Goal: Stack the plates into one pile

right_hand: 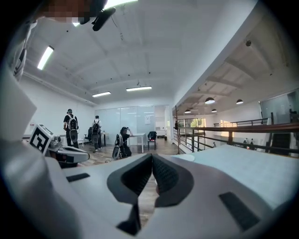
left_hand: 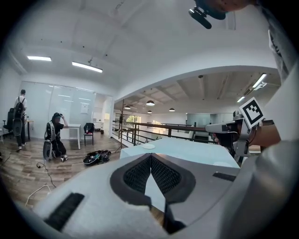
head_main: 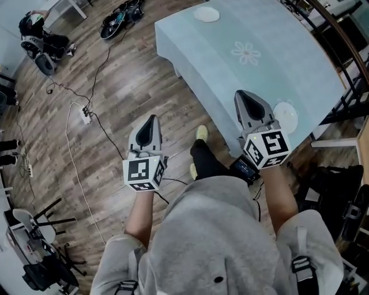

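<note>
The left gripper point(head_main: 153, 120), over open floor point(head_main: 115, 86), and the right gripper point(head_main: 242, 97), at the desk's point(head_main: 271, 63) near edge, have fingers together, empty. The near plate point(head_main: 286, 116) lies beside the right gripper. The far plate point(head_main: 206, 14) sits well apart at the far edge.

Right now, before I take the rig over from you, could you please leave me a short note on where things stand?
Left gripper: shut and empty, held over the wooden floor short of the table.
Right gripper: shut and empty, at the table's near end.
Plates: two white ones lie on the table, far apart. The near plate lies just beside the right gripper; the far plate lies at the other end.
Done: nothing stacked yet.
Left: pick up one plate, probably the near one, carry it over and set it on the other.
</note>
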Demonstrator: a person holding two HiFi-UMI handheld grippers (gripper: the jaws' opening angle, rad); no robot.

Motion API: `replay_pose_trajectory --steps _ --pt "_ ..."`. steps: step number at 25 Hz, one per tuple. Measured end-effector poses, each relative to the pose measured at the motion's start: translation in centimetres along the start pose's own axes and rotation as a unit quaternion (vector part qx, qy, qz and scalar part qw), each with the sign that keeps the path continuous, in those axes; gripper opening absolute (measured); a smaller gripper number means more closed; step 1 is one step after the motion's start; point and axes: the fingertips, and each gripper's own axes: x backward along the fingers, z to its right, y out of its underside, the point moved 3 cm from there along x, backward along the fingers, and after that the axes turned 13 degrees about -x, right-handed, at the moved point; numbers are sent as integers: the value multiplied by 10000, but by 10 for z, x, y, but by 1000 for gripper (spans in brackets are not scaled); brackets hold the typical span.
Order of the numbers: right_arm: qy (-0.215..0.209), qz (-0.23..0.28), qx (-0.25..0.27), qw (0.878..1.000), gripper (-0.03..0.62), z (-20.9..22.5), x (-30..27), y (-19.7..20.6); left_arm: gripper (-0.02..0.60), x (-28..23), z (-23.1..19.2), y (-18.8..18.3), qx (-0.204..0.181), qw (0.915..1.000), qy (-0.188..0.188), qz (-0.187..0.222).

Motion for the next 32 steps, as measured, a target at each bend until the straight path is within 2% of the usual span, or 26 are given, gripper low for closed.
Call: replay_pose_trajectory --steps 3,6,12,16,21,26,29,32 --pt "-78 97 65 9999 26 7 -33 -6 20 -16 -18 7 61 9999 -91 -52" --pt "-115 218 178 9995 26 18 -72 -17 20 -45 -38 4 -68 9999 -131 -17" --pt "108 119 447 9989 28 59 -162 -32 20 -108 -92 -3 -160 9996 -173 -144" --pt "279 -204 651 9973 28 95 -224 -42 20 -149 -123 -11 -132 9990 -175 -382" --pt "401 -809 933 9915 29 134 -284 -32 20 -200 -149 -17 -120 9985 -57 -532" --pt "496 -1025 1044 9880 33 171 -339 -27 20 -255 -165 -18 -164 9975 107 -683" --pt "395 -1272 1189 9839 92 185 -376 -17 20 -278 -171 -16 -223 9970 163 -728" --pt "383 -1462 1420 9783 100 201 -407 -2 20 -293 -177 -14 -228 9967 194 -754"
